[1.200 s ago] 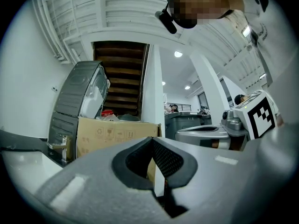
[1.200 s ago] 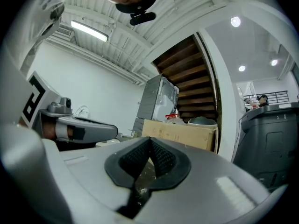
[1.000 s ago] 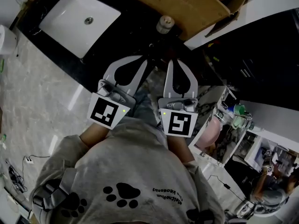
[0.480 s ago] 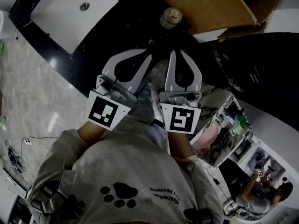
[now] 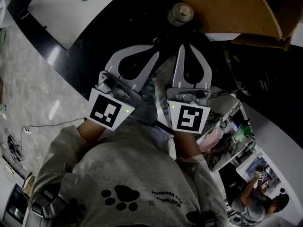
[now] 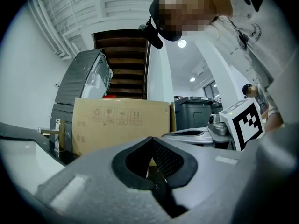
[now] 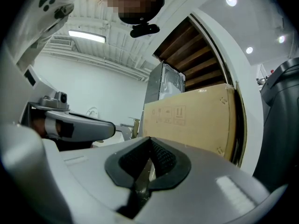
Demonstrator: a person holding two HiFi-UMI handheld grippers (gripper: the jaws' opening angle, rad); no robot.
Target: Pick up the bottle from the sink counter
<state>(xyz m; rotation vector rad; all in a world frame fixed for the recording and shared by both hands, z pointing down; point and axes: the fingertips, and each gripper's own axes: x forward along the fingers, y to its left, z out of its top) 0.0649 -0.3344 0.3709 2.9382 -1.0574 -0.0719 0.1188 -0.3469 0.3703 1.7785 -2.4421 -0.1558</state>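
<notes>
The bottle [image 5: 180, 14], small with a round pale metallic cap, stands on the black sink counter [image 5: 118, 30] beside a cardboard box. Both grippers are held side by side, pointing level at the counter. My right gripper [image 5: 182, 46] is shut and empty, its tip a short way in front of the bottle and apart from it. My left gripper [image 5: 155, 48] is also shut with nothing in it, just left of the right one. In the left gripper view the left gripper [image 6: 152, 141] has its jaws together; in the right gripper view the right gripper [image 7: 150, 143] does too.
A white rectangular sink basin [image 5: 61, 13] is set in the counter to the left, with a brass faucet [image 7: 134, 126] by it. A large cardboard box [image 5: 227, 8] stands behind and right of the bottle. A pale marble floor [image 5: 33, 89] lies below the counter edge.
Both grippers have moved down and forward toward the counter, and the right tip now lies closer to the bottle. Both stay shut.
</notes>
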